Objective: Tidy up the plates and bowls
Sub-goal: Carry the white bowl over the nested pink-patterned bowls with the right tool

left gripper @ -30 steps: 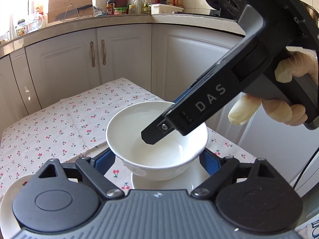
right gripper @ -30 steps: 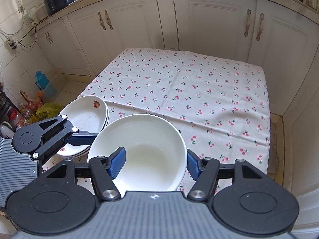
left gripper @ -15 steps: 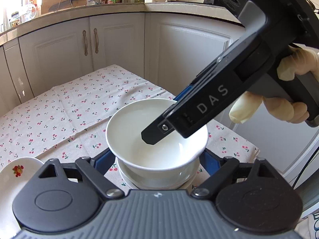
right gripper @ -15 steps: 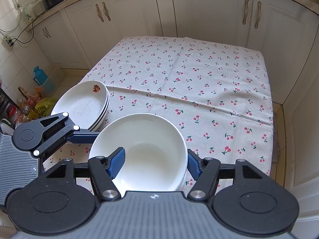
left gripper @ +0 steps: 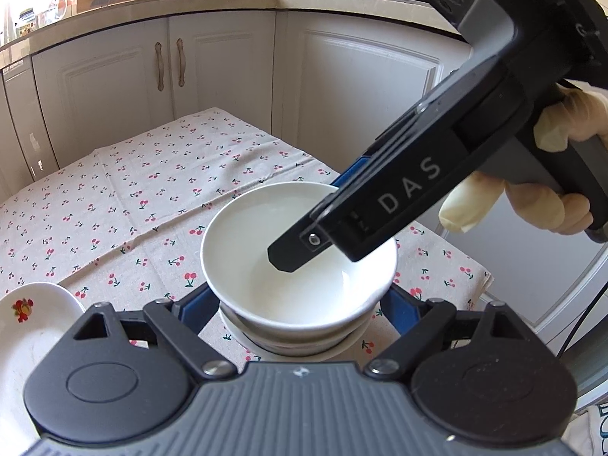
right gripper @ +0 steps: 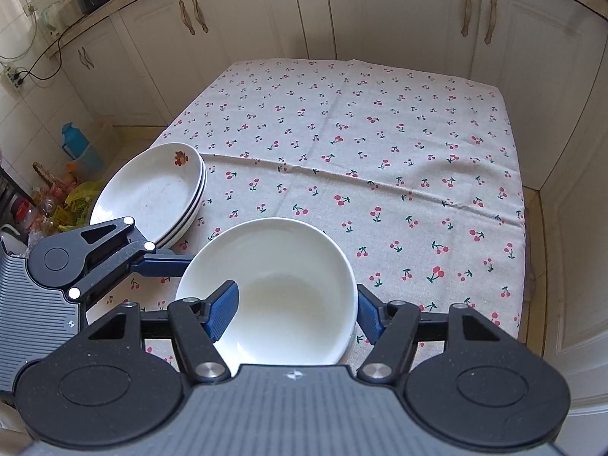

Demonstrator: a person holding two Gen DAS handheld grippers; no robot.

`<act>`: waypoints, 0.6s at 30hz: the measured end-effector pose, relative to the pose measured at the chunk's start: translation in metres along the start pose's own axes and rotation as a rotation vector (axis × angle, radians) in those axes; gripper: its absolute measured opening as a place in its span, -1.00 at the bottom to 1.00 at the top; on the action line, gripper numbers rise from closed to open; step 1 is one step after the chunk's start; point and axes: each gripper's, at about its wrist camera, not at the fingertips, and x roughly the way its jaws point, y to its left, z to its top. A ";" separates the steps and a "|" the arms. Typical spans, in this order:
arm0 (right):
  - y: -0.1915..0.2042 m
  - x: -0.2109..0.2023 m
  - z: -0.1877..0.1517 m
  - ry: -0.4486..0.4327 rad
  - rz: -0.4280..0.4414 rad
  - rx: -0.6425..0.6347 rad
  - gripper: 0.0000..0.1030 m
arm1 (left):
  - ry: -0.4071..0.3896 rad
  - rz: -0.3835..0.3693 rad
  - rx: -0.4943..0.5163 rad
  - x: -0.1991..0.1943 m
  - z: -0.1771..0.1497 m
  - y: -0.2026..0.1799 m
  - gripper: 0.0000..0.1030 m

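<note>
Right jaws pinch the plain white bowl's (right gripper: 281,288) wall; left jaws apart around the lower bowls (left gripper: 296,338)

A plain white bowl (right gripper: 273,288) sits upright, nested on another, lower centre; stacked white plates (right gripper: 152,190) (fruit motif) lie left.

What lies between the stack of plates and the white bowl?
In the right wrist view, one finger of the left tool crosses the cherry-print tablecloth from beside the plate stack to the bowl.
</note>
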 end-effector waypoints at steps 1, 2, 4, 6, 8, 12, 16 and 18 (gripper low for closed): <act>0.000 0.001 0.000 0.001 0.000 0.001 0.38 | 0.002 -0.002 -0.002 0.000 0.000 0.000 0.76; -0.001 0.001 0.000 0.002 0.002 0.002 0.38 | 0.002 -0.002 -0.003 0.000 0.000 0.000 0.76; -0.001 0.001 -0.001 0.000 0.004 0.007 0.38 | 0.003 -0.002 -0.001 0.000 0.000 0.000 0.76; -0.002 0.002 -0.001 0.001 0.006 0.010 0.38 | 0.003 -0.003 -0.001 0.000 0.000 0.000 0.76; -0.002 0.003 -0.001 0.001 0.004 0.011 0.38 | 0.004 -0.003 -0.002 0.001 0.000 0.001 0.76; -0.002 0.004 -0.002 0.000 0.002 0.006 0.39 | 0.008 0.001 0.004 0.002 -0.001 0.000 0.76; 0.000 0.006 -0.003 -0.004 0.002 0.000 0.45 | 0.007 -0.003 0.004 0.003 -0.002 0.001 0.77; 0.002 0.006 -0.004 -0.007 0.001 -0.008 0.55 | 0.004 -0.007 0.010 0.002 -0.003 0.001 0.78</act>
